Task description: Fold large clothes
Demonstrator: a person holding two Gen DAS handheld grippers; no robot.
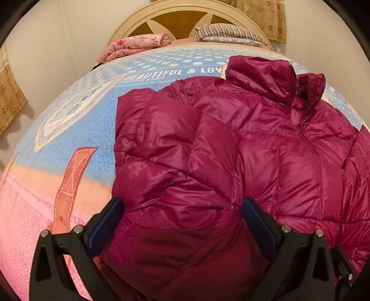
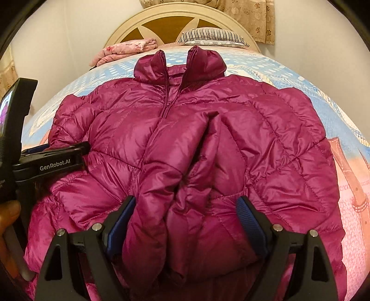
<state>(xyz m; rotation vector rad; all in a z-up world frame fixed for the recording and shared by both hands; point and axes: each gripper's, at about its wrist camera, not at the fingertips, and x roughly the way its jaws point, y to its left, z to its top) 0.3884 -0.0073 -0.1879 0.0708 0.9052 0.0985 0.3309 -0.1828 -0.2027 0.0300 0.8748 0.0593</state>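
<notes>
A magenta puffer jacket point(image 2: 231, 148) lies front up on the bed, collar point(image 2: 180, 64) toward the headboard, zip shut below the neck. Both sleeves point(image 2: 161, 185) are folded in and run down the middle of the front. My right gripper point(image 2: 186, 206) hangs over the lower part of those sleeves, jaws wide, with puffy fabric bulging between the blue pads point(image 2: 247, 215). My left gripper point(image 1: 182, 208) stands open over the jacket's point(image 1: 208, 150) left side, its fingers straddling the folded part. From the right wrist view the left gripper point(image 2: 67, 148) sits at the jacket's left edge.
The bed is covered by a blue and pink printed blanket point(image 1: 69, 143). A folded pink floral cloth point(image 1: 136, 46) and a striped pillow point(image 1: 229, 33) lie by the round cream headboard point(image 2: 180, 16). A hand point(image 2: 9, 215) holds the left tool. Walls and curtains flank the bed.
</notes>
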